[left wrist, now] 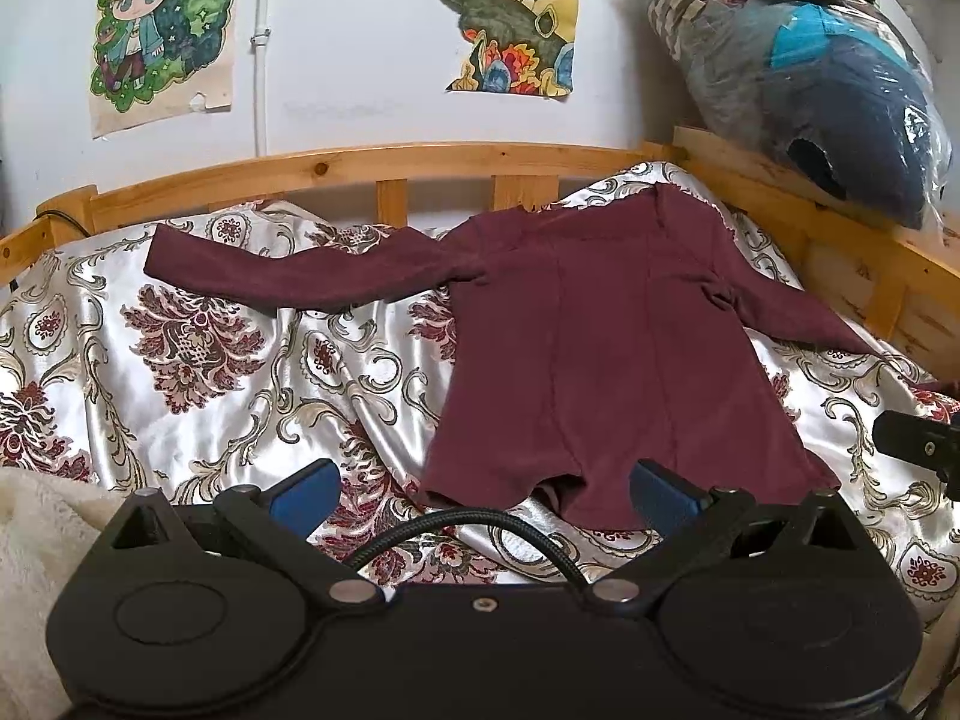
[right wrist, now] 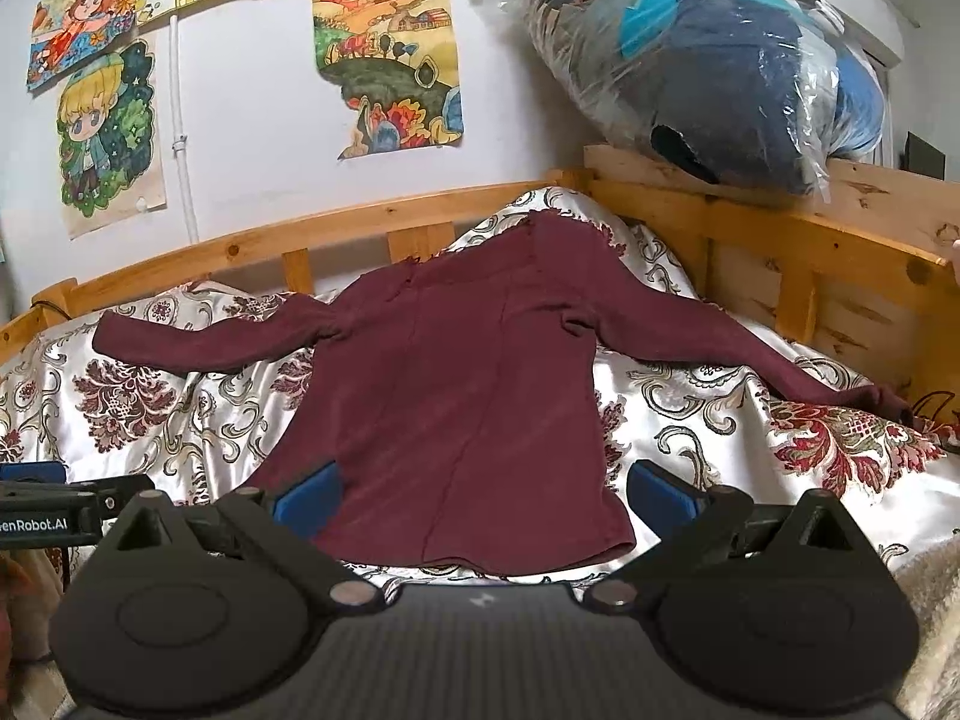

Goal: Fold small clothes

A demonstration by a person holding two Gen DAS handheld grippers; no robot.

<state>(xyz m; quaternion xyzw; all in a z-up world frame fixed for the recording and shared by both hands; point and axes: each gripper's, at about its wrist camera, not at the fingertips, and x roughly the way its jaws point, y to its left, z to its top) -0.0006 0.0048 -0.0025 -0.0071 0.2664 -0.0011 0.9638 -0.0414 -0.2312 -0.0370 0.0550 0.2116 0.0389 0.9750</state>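
Note:
A small maroon long-sleeved top [left wrist: 606, 354] [right wrist: 462, 396] lies flat on the patterned satin bedspread [left wrist: 210, 360] [right wrist: 720, 438], neck toward the headboard, both sleeves spread sideways. My left gripper [left wrist: 483, 495] is open just in front of the hem, its blue pads [left wrist: 303, 495] wide apart and empty. My right gripper [right wrist: 483, 492] is open too, hovering at the hem with the top's lower edge between its blue pads [right wrist: 657, 489], not clamped. The left gripper's body [right wrist: 54, 510] shows at the left edge of the right wrist view.
A wooden bed rail [left wrist: 384, 162] [right wrist: 780, 222] runs behind and to the right. A plastic-wrapped bundle [left wrist: 828, 84] [right wrist: 720, 60] sits on the right rail. Posters [left wrist: 162, 30] hang on the wall. A cream fleece blanket [left wrist: 36, 528] lies near left.

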